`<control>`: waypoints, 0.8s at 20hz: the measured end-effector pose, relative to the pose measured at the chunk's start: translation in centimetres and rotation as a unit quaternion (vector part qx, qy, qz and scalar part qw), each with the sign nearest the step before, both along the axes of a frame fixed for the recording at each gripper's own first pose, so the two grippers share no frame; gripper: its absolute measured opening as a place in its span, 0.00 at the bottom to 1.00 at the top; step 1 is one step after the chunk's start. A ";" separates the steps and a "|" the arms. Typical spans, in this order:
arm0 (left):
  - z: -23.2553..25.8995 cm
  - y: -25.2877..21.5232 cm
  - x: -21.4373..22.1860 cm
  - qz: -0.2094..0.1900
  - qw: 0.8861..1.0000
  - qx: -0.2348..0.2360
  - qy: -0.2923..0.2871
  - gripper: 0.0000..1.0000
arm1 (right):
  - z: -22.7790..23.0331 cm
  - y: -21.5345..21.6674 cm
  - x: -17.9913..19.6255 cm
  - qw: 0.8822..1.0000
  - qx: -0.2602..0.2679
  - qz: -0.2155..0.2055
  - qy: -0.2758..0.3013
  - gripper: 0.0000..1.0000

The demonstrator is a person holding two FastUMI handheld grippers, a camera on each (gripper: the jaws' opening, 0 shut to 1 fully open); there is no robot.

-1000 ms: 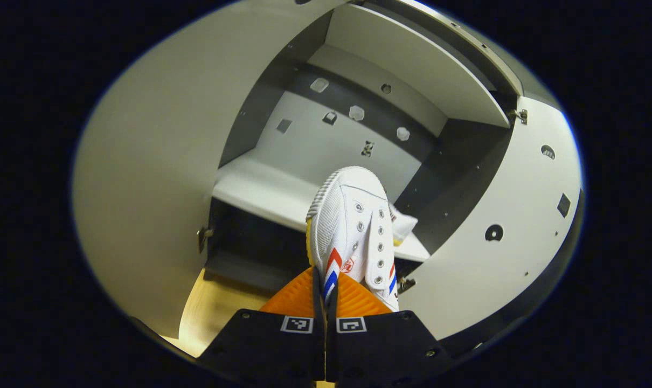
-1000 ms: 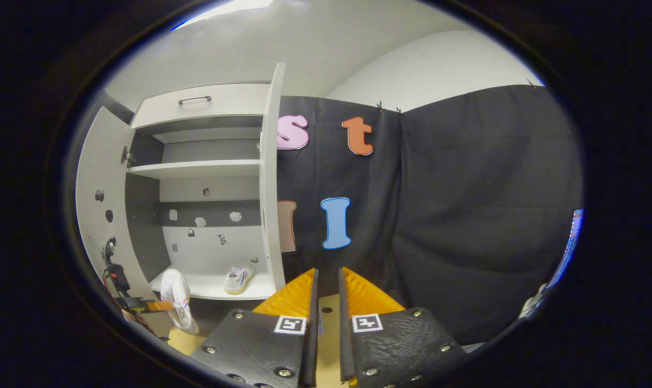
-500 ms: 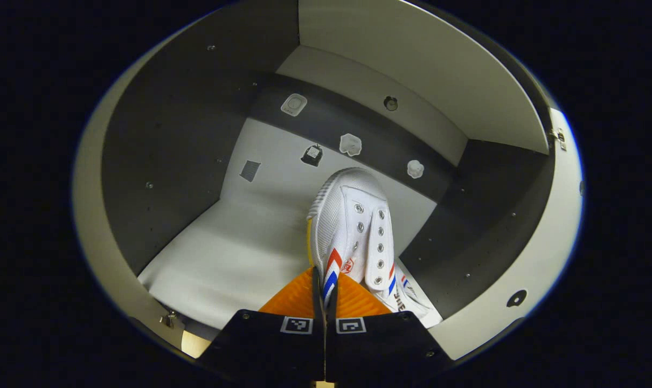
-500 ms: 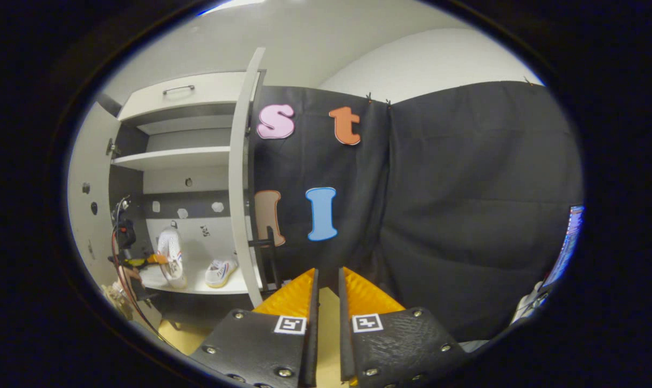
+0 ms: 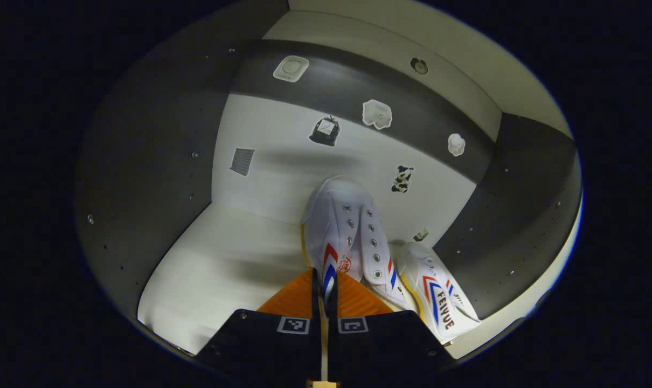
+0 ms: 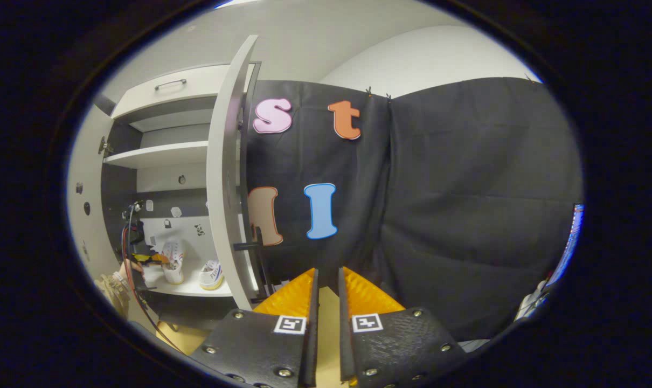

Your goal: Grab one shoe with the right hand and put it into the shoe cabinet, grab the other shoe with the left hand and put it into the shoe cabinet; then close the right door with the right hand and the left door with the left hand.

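My left tool (image 5: pixel 324 280) is clenched on a white shoe (image 5: pixel 341 231) with red and blue chevrons, both fingers pinching the thin upper at its heel end, the toe pointing away toward the back panel (image 5: pixel 326 178) of the shoe cabinet. I have it inside the lower compartment, above the pale shelf (image 5: pixel 223 269); from the left gripper view I cannot tell whether the sole is touching the shelf yet. Just beside it, toward the right side wall (image 5: pixel 525 226), the other shoe (image 5: pixel 436 293) lies on the shelf, close to the held one, and I cannot tell whether they touch. A few small stickers (image 5: pixel 377 114) sit on the back panel, across its dark band and the pale area below. In the right gripper view, my right tool (image 6: pixel 326 302) holds nothing, its fingers nearly together with a narrow gap between them, pointing at the black cloth wall well to the side of the cabinet. There the right door (image 6: pixel 226 178) stands open, edge-on, and the left door (image 6: pixel 86 215) is open too. Farther off I see my left hand (image 6: pixel 125 268) with its tool at the shelf, both shoes side by side there.
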State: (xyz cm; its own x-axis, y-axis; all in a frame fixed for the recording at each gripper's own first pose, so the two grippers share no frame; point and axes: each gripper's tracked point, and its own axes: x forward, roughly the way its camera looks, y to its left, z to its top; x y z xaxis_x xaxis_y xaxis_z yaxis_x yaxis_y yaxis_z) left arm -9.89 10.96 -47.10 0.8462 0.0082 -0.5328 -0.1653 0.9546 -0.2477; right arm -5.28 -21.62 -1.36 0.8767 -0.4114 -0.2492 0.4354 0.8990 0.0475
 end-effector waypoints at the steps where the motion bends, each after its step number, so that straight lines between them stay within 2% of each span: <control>1: -0.7 0.2 -0.2 0.000 1.000 0.018 0.016 0.07 | 0.0 0.2 0.2 1.000 0.002 0.006 -0.001 0.17; 3: -1.9 0.7 0.0 -0.001 0.999 0.040 0.030 0.13 | 0.1 0.4 0.7 1.000 0.001 0.013 -0.003 0.17; 4: -1.7 0.6 -0.2 -0.005 0.999 0.041 0.026 0.20 | -0.2 0.6 0.8 1.000 0.002 0.018 -0.002 0.17; 5: -1.1 0.0 -0.1 -0.010 0.999 0.037 0.009 0.30 | -0.3 1.3 0.9 0.999 0.007 0.033 0.002 0.31; 6: -0.2 -0.2 0.2 -0.012 0.999 0.036 -0.006 0.33 | -0.6 1.4 1.0 0.999 0.007 0.036 0.006 0.46; 7: 0.5 -0.3 0.1 -0.012 0.999 0.042 -0.014 0.49 | -0.8 1.4 1.3 0.999 0.005 0.038 0.008 0.60; 8: 1.0 -0.3 -0.1 -0.011 0.998 0.052 -0.019 0.61 | -1.0 1.7 1.3 0.999 0.004 0.043 0.010 0.66; 11: 4.0 -0.8 -0.9 -0.015 0.995 0.086 -0.053 0.97 | -1.4 2.4 1.9 0.998 0.011 0.060 0.011 0.68; 12: 5.1 -1.1 -1.5 -0.018 0.993 0.092 -0.066 0.97 | -1.8 2.7 2.4 0.998 0.014 0.068 0.010 0.74; 16: 10.3 -3.2 -4.7 -0.039 0.987 0.101 -0.121 0.97 | -2.4 4.4 3.5 0.994 0.034 0.107 0.012 0.74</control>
